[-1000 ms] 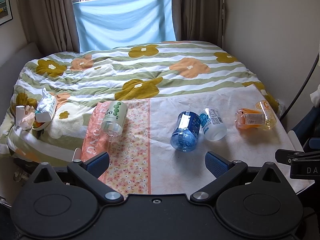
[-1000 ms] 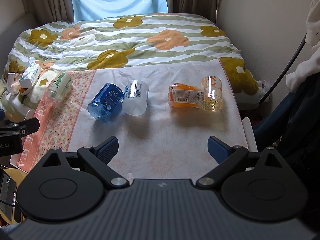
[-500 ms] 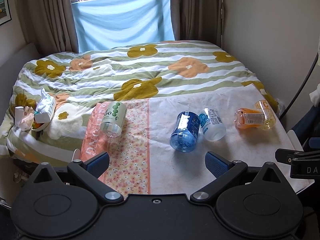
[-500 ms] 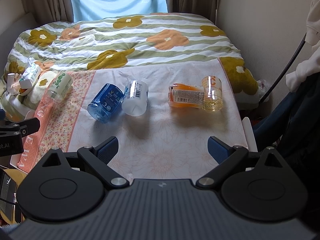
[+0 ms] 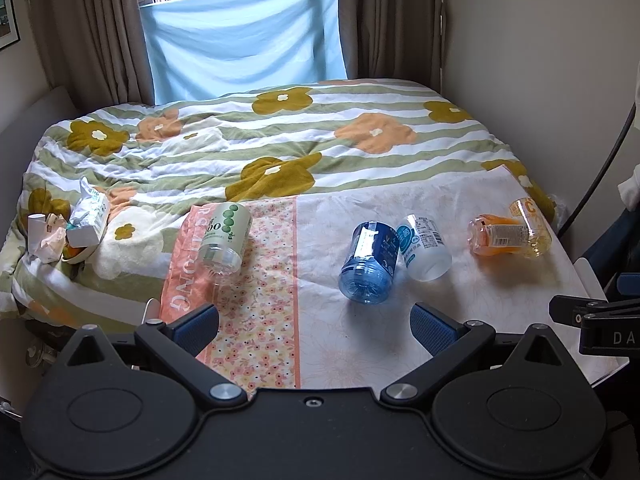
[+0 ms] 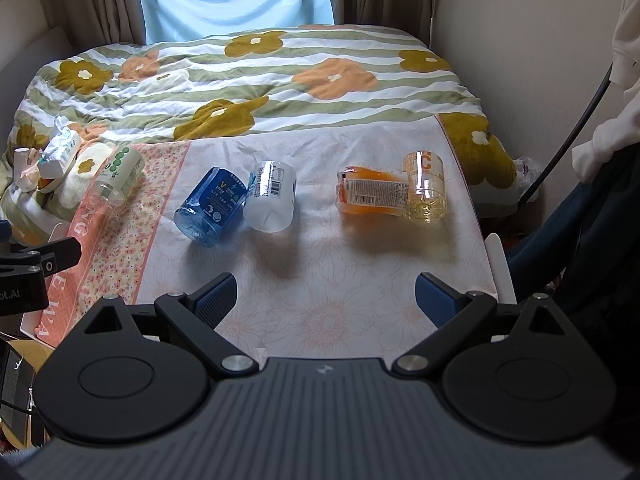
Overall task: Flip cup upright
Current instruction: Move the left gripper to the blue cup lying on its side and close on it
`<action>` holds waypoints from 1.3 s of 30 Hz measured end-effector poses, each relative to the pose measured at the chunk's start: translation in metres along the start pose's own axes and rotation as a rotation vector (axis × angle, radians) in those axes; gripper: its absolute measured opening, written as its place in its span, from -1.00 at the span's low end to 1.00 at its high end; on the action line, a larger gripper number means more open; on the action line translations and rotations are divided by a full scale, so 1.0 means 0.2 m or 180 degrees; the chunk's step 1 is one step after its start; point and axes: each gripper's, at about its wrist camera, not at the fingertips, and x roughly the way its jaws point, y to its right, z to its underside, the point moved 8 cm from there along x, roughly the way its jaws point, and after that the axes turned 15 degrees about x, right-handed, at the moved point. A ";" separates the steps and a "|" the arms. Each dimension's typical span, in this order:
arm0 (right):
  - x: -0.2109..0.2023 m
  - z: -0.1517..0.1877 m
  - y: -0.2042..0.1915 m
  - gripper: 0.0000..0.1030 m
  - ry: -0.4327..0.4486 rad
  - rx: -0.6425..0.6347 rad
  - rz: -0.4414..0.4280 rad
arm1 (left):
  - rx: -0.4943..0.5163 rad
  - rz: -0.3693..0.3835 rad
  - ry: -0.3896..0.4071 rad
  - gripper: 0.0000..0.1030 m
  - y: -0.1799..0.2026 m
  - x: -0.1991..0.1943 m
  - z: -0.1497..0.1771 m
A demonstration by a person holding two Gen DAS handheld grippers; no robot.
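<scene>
Several plastic cups lie on their sides on a cloth-covered board on the bed. A green-dotted white cup (image 5: 224, 236) (image 6: 120, 172) lies at the left. A blue cup (image 5: 370, 262) (image 6: 212, 206) and a white cup (image 5: 424, 246) (image 6: 272, 196) lie touching in the middle. An orange cup (image 5: 494, 236) (image 6: 370, 194) and a clear yellow cup (image 5: 530, 222) (image 6: 425, 184) lie touching at the right. My left gripper (image 5: 314, 324) is open and empty, near the board's front edge. My right gripper (image 6: 326, 298) is open and empty, short of the cups.
A floral quilt (image 5: 280, 140) covers the bed behind the board. A tissue pack and scraps (image 5: 86, 218) lie at the left edge. A wall (image 5: 540, 60) and a dark cable (image 5: 600, 172) stand at the right. Curtains (image 5: 240, 40) hang behind.
The left wrist view has tilted up slightly, so the cups sit a little lower. The right gripper and the cups have not moved.
</scene>
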 end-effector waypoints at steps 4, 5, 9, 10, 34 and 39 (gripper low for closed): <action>0.00 0.00 0.00 1.00 -0.0009 0.0002 0.0000 | -0.0012 0.0041 0.0016 1.00 0.00 0.00 0.00; 0.02 -0.01 0.00 1.00 -0.0012 0.0005 0.0003 | -0.0022 0.0084 0.0036 1.00 0.01 0.00 -0.01; 0.04 -0.04 0.00 1.00 -0.0045 0.0034 0.0008 | 0.0003 0.0172 0.0015 1.00 0.01 0.03 -0.05; 0.05 -0.06 0.00 1.00 -0.0055 0.0045 0.0013 | 0.0033 0.0167 0.0009 1.00 0.01 0.04 -0.06; 0.43 -0.08 0.19 1.00 -0.0497 0.0484 0.0200 | 0.0525 0.0853 -0.0735 0.97 0.14 0.88 -0.34; 0.48 -0.07 0.23 1.00 -0.0605 0.0568 0.0268 | 0.0686 0.0912 -0.0897 0.89 0.19 1.03 -0.34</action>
